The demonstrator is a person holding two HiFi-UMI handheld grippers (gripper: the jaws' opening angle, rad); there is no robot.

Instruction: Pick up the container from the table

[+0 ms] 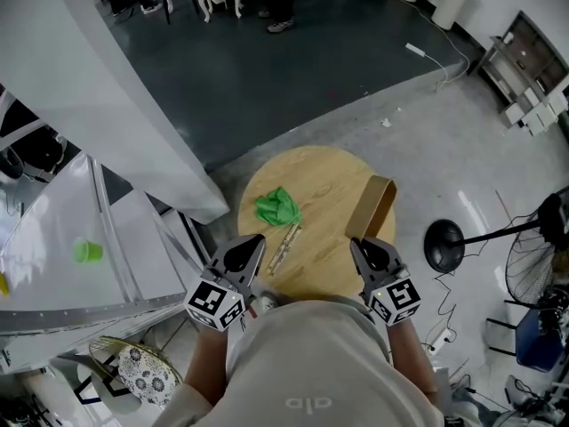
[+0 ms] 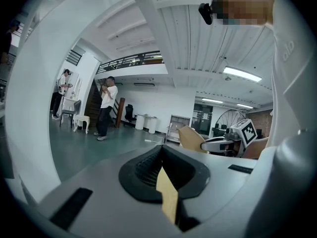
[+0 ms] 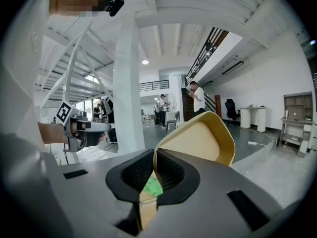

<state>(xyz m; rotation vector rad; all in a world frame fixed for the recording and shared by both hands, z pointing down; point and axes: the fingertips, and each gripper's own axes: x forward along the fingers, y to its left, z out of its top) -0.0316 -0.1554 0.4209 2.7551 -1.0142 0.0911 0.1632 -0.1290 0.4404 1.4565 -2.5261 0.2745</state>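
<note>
A tan, rounded container (image 1: 375, 205) stands on edge at the right rim of the round wooden table (image 1: 324, 176). My right gripper (image 1: 360, 245) is shut on its near rim. In the right gripper view the container's wall (image 3: 198, 140) runs into the shut jaws (image 3: 154, 158). My left gripper (image 1: 253, 243) hovers over the table's near left edge with its jaws together (image 2: 161, 150) and nothing between them. From the left gripper view the container (image 2: 190, 138) and the right gripper (image 2: 223, 144) show at the right.
A crumpled green thing (image 1: 277, 207) and a thin utensil (image 1: 284, 245) lie on the table left of the container. A black round stand base (image 1: 443, 245) sits on the floor at the right. White panels (image 1: 107, 123) rise at the left. People stand far off.
</note>
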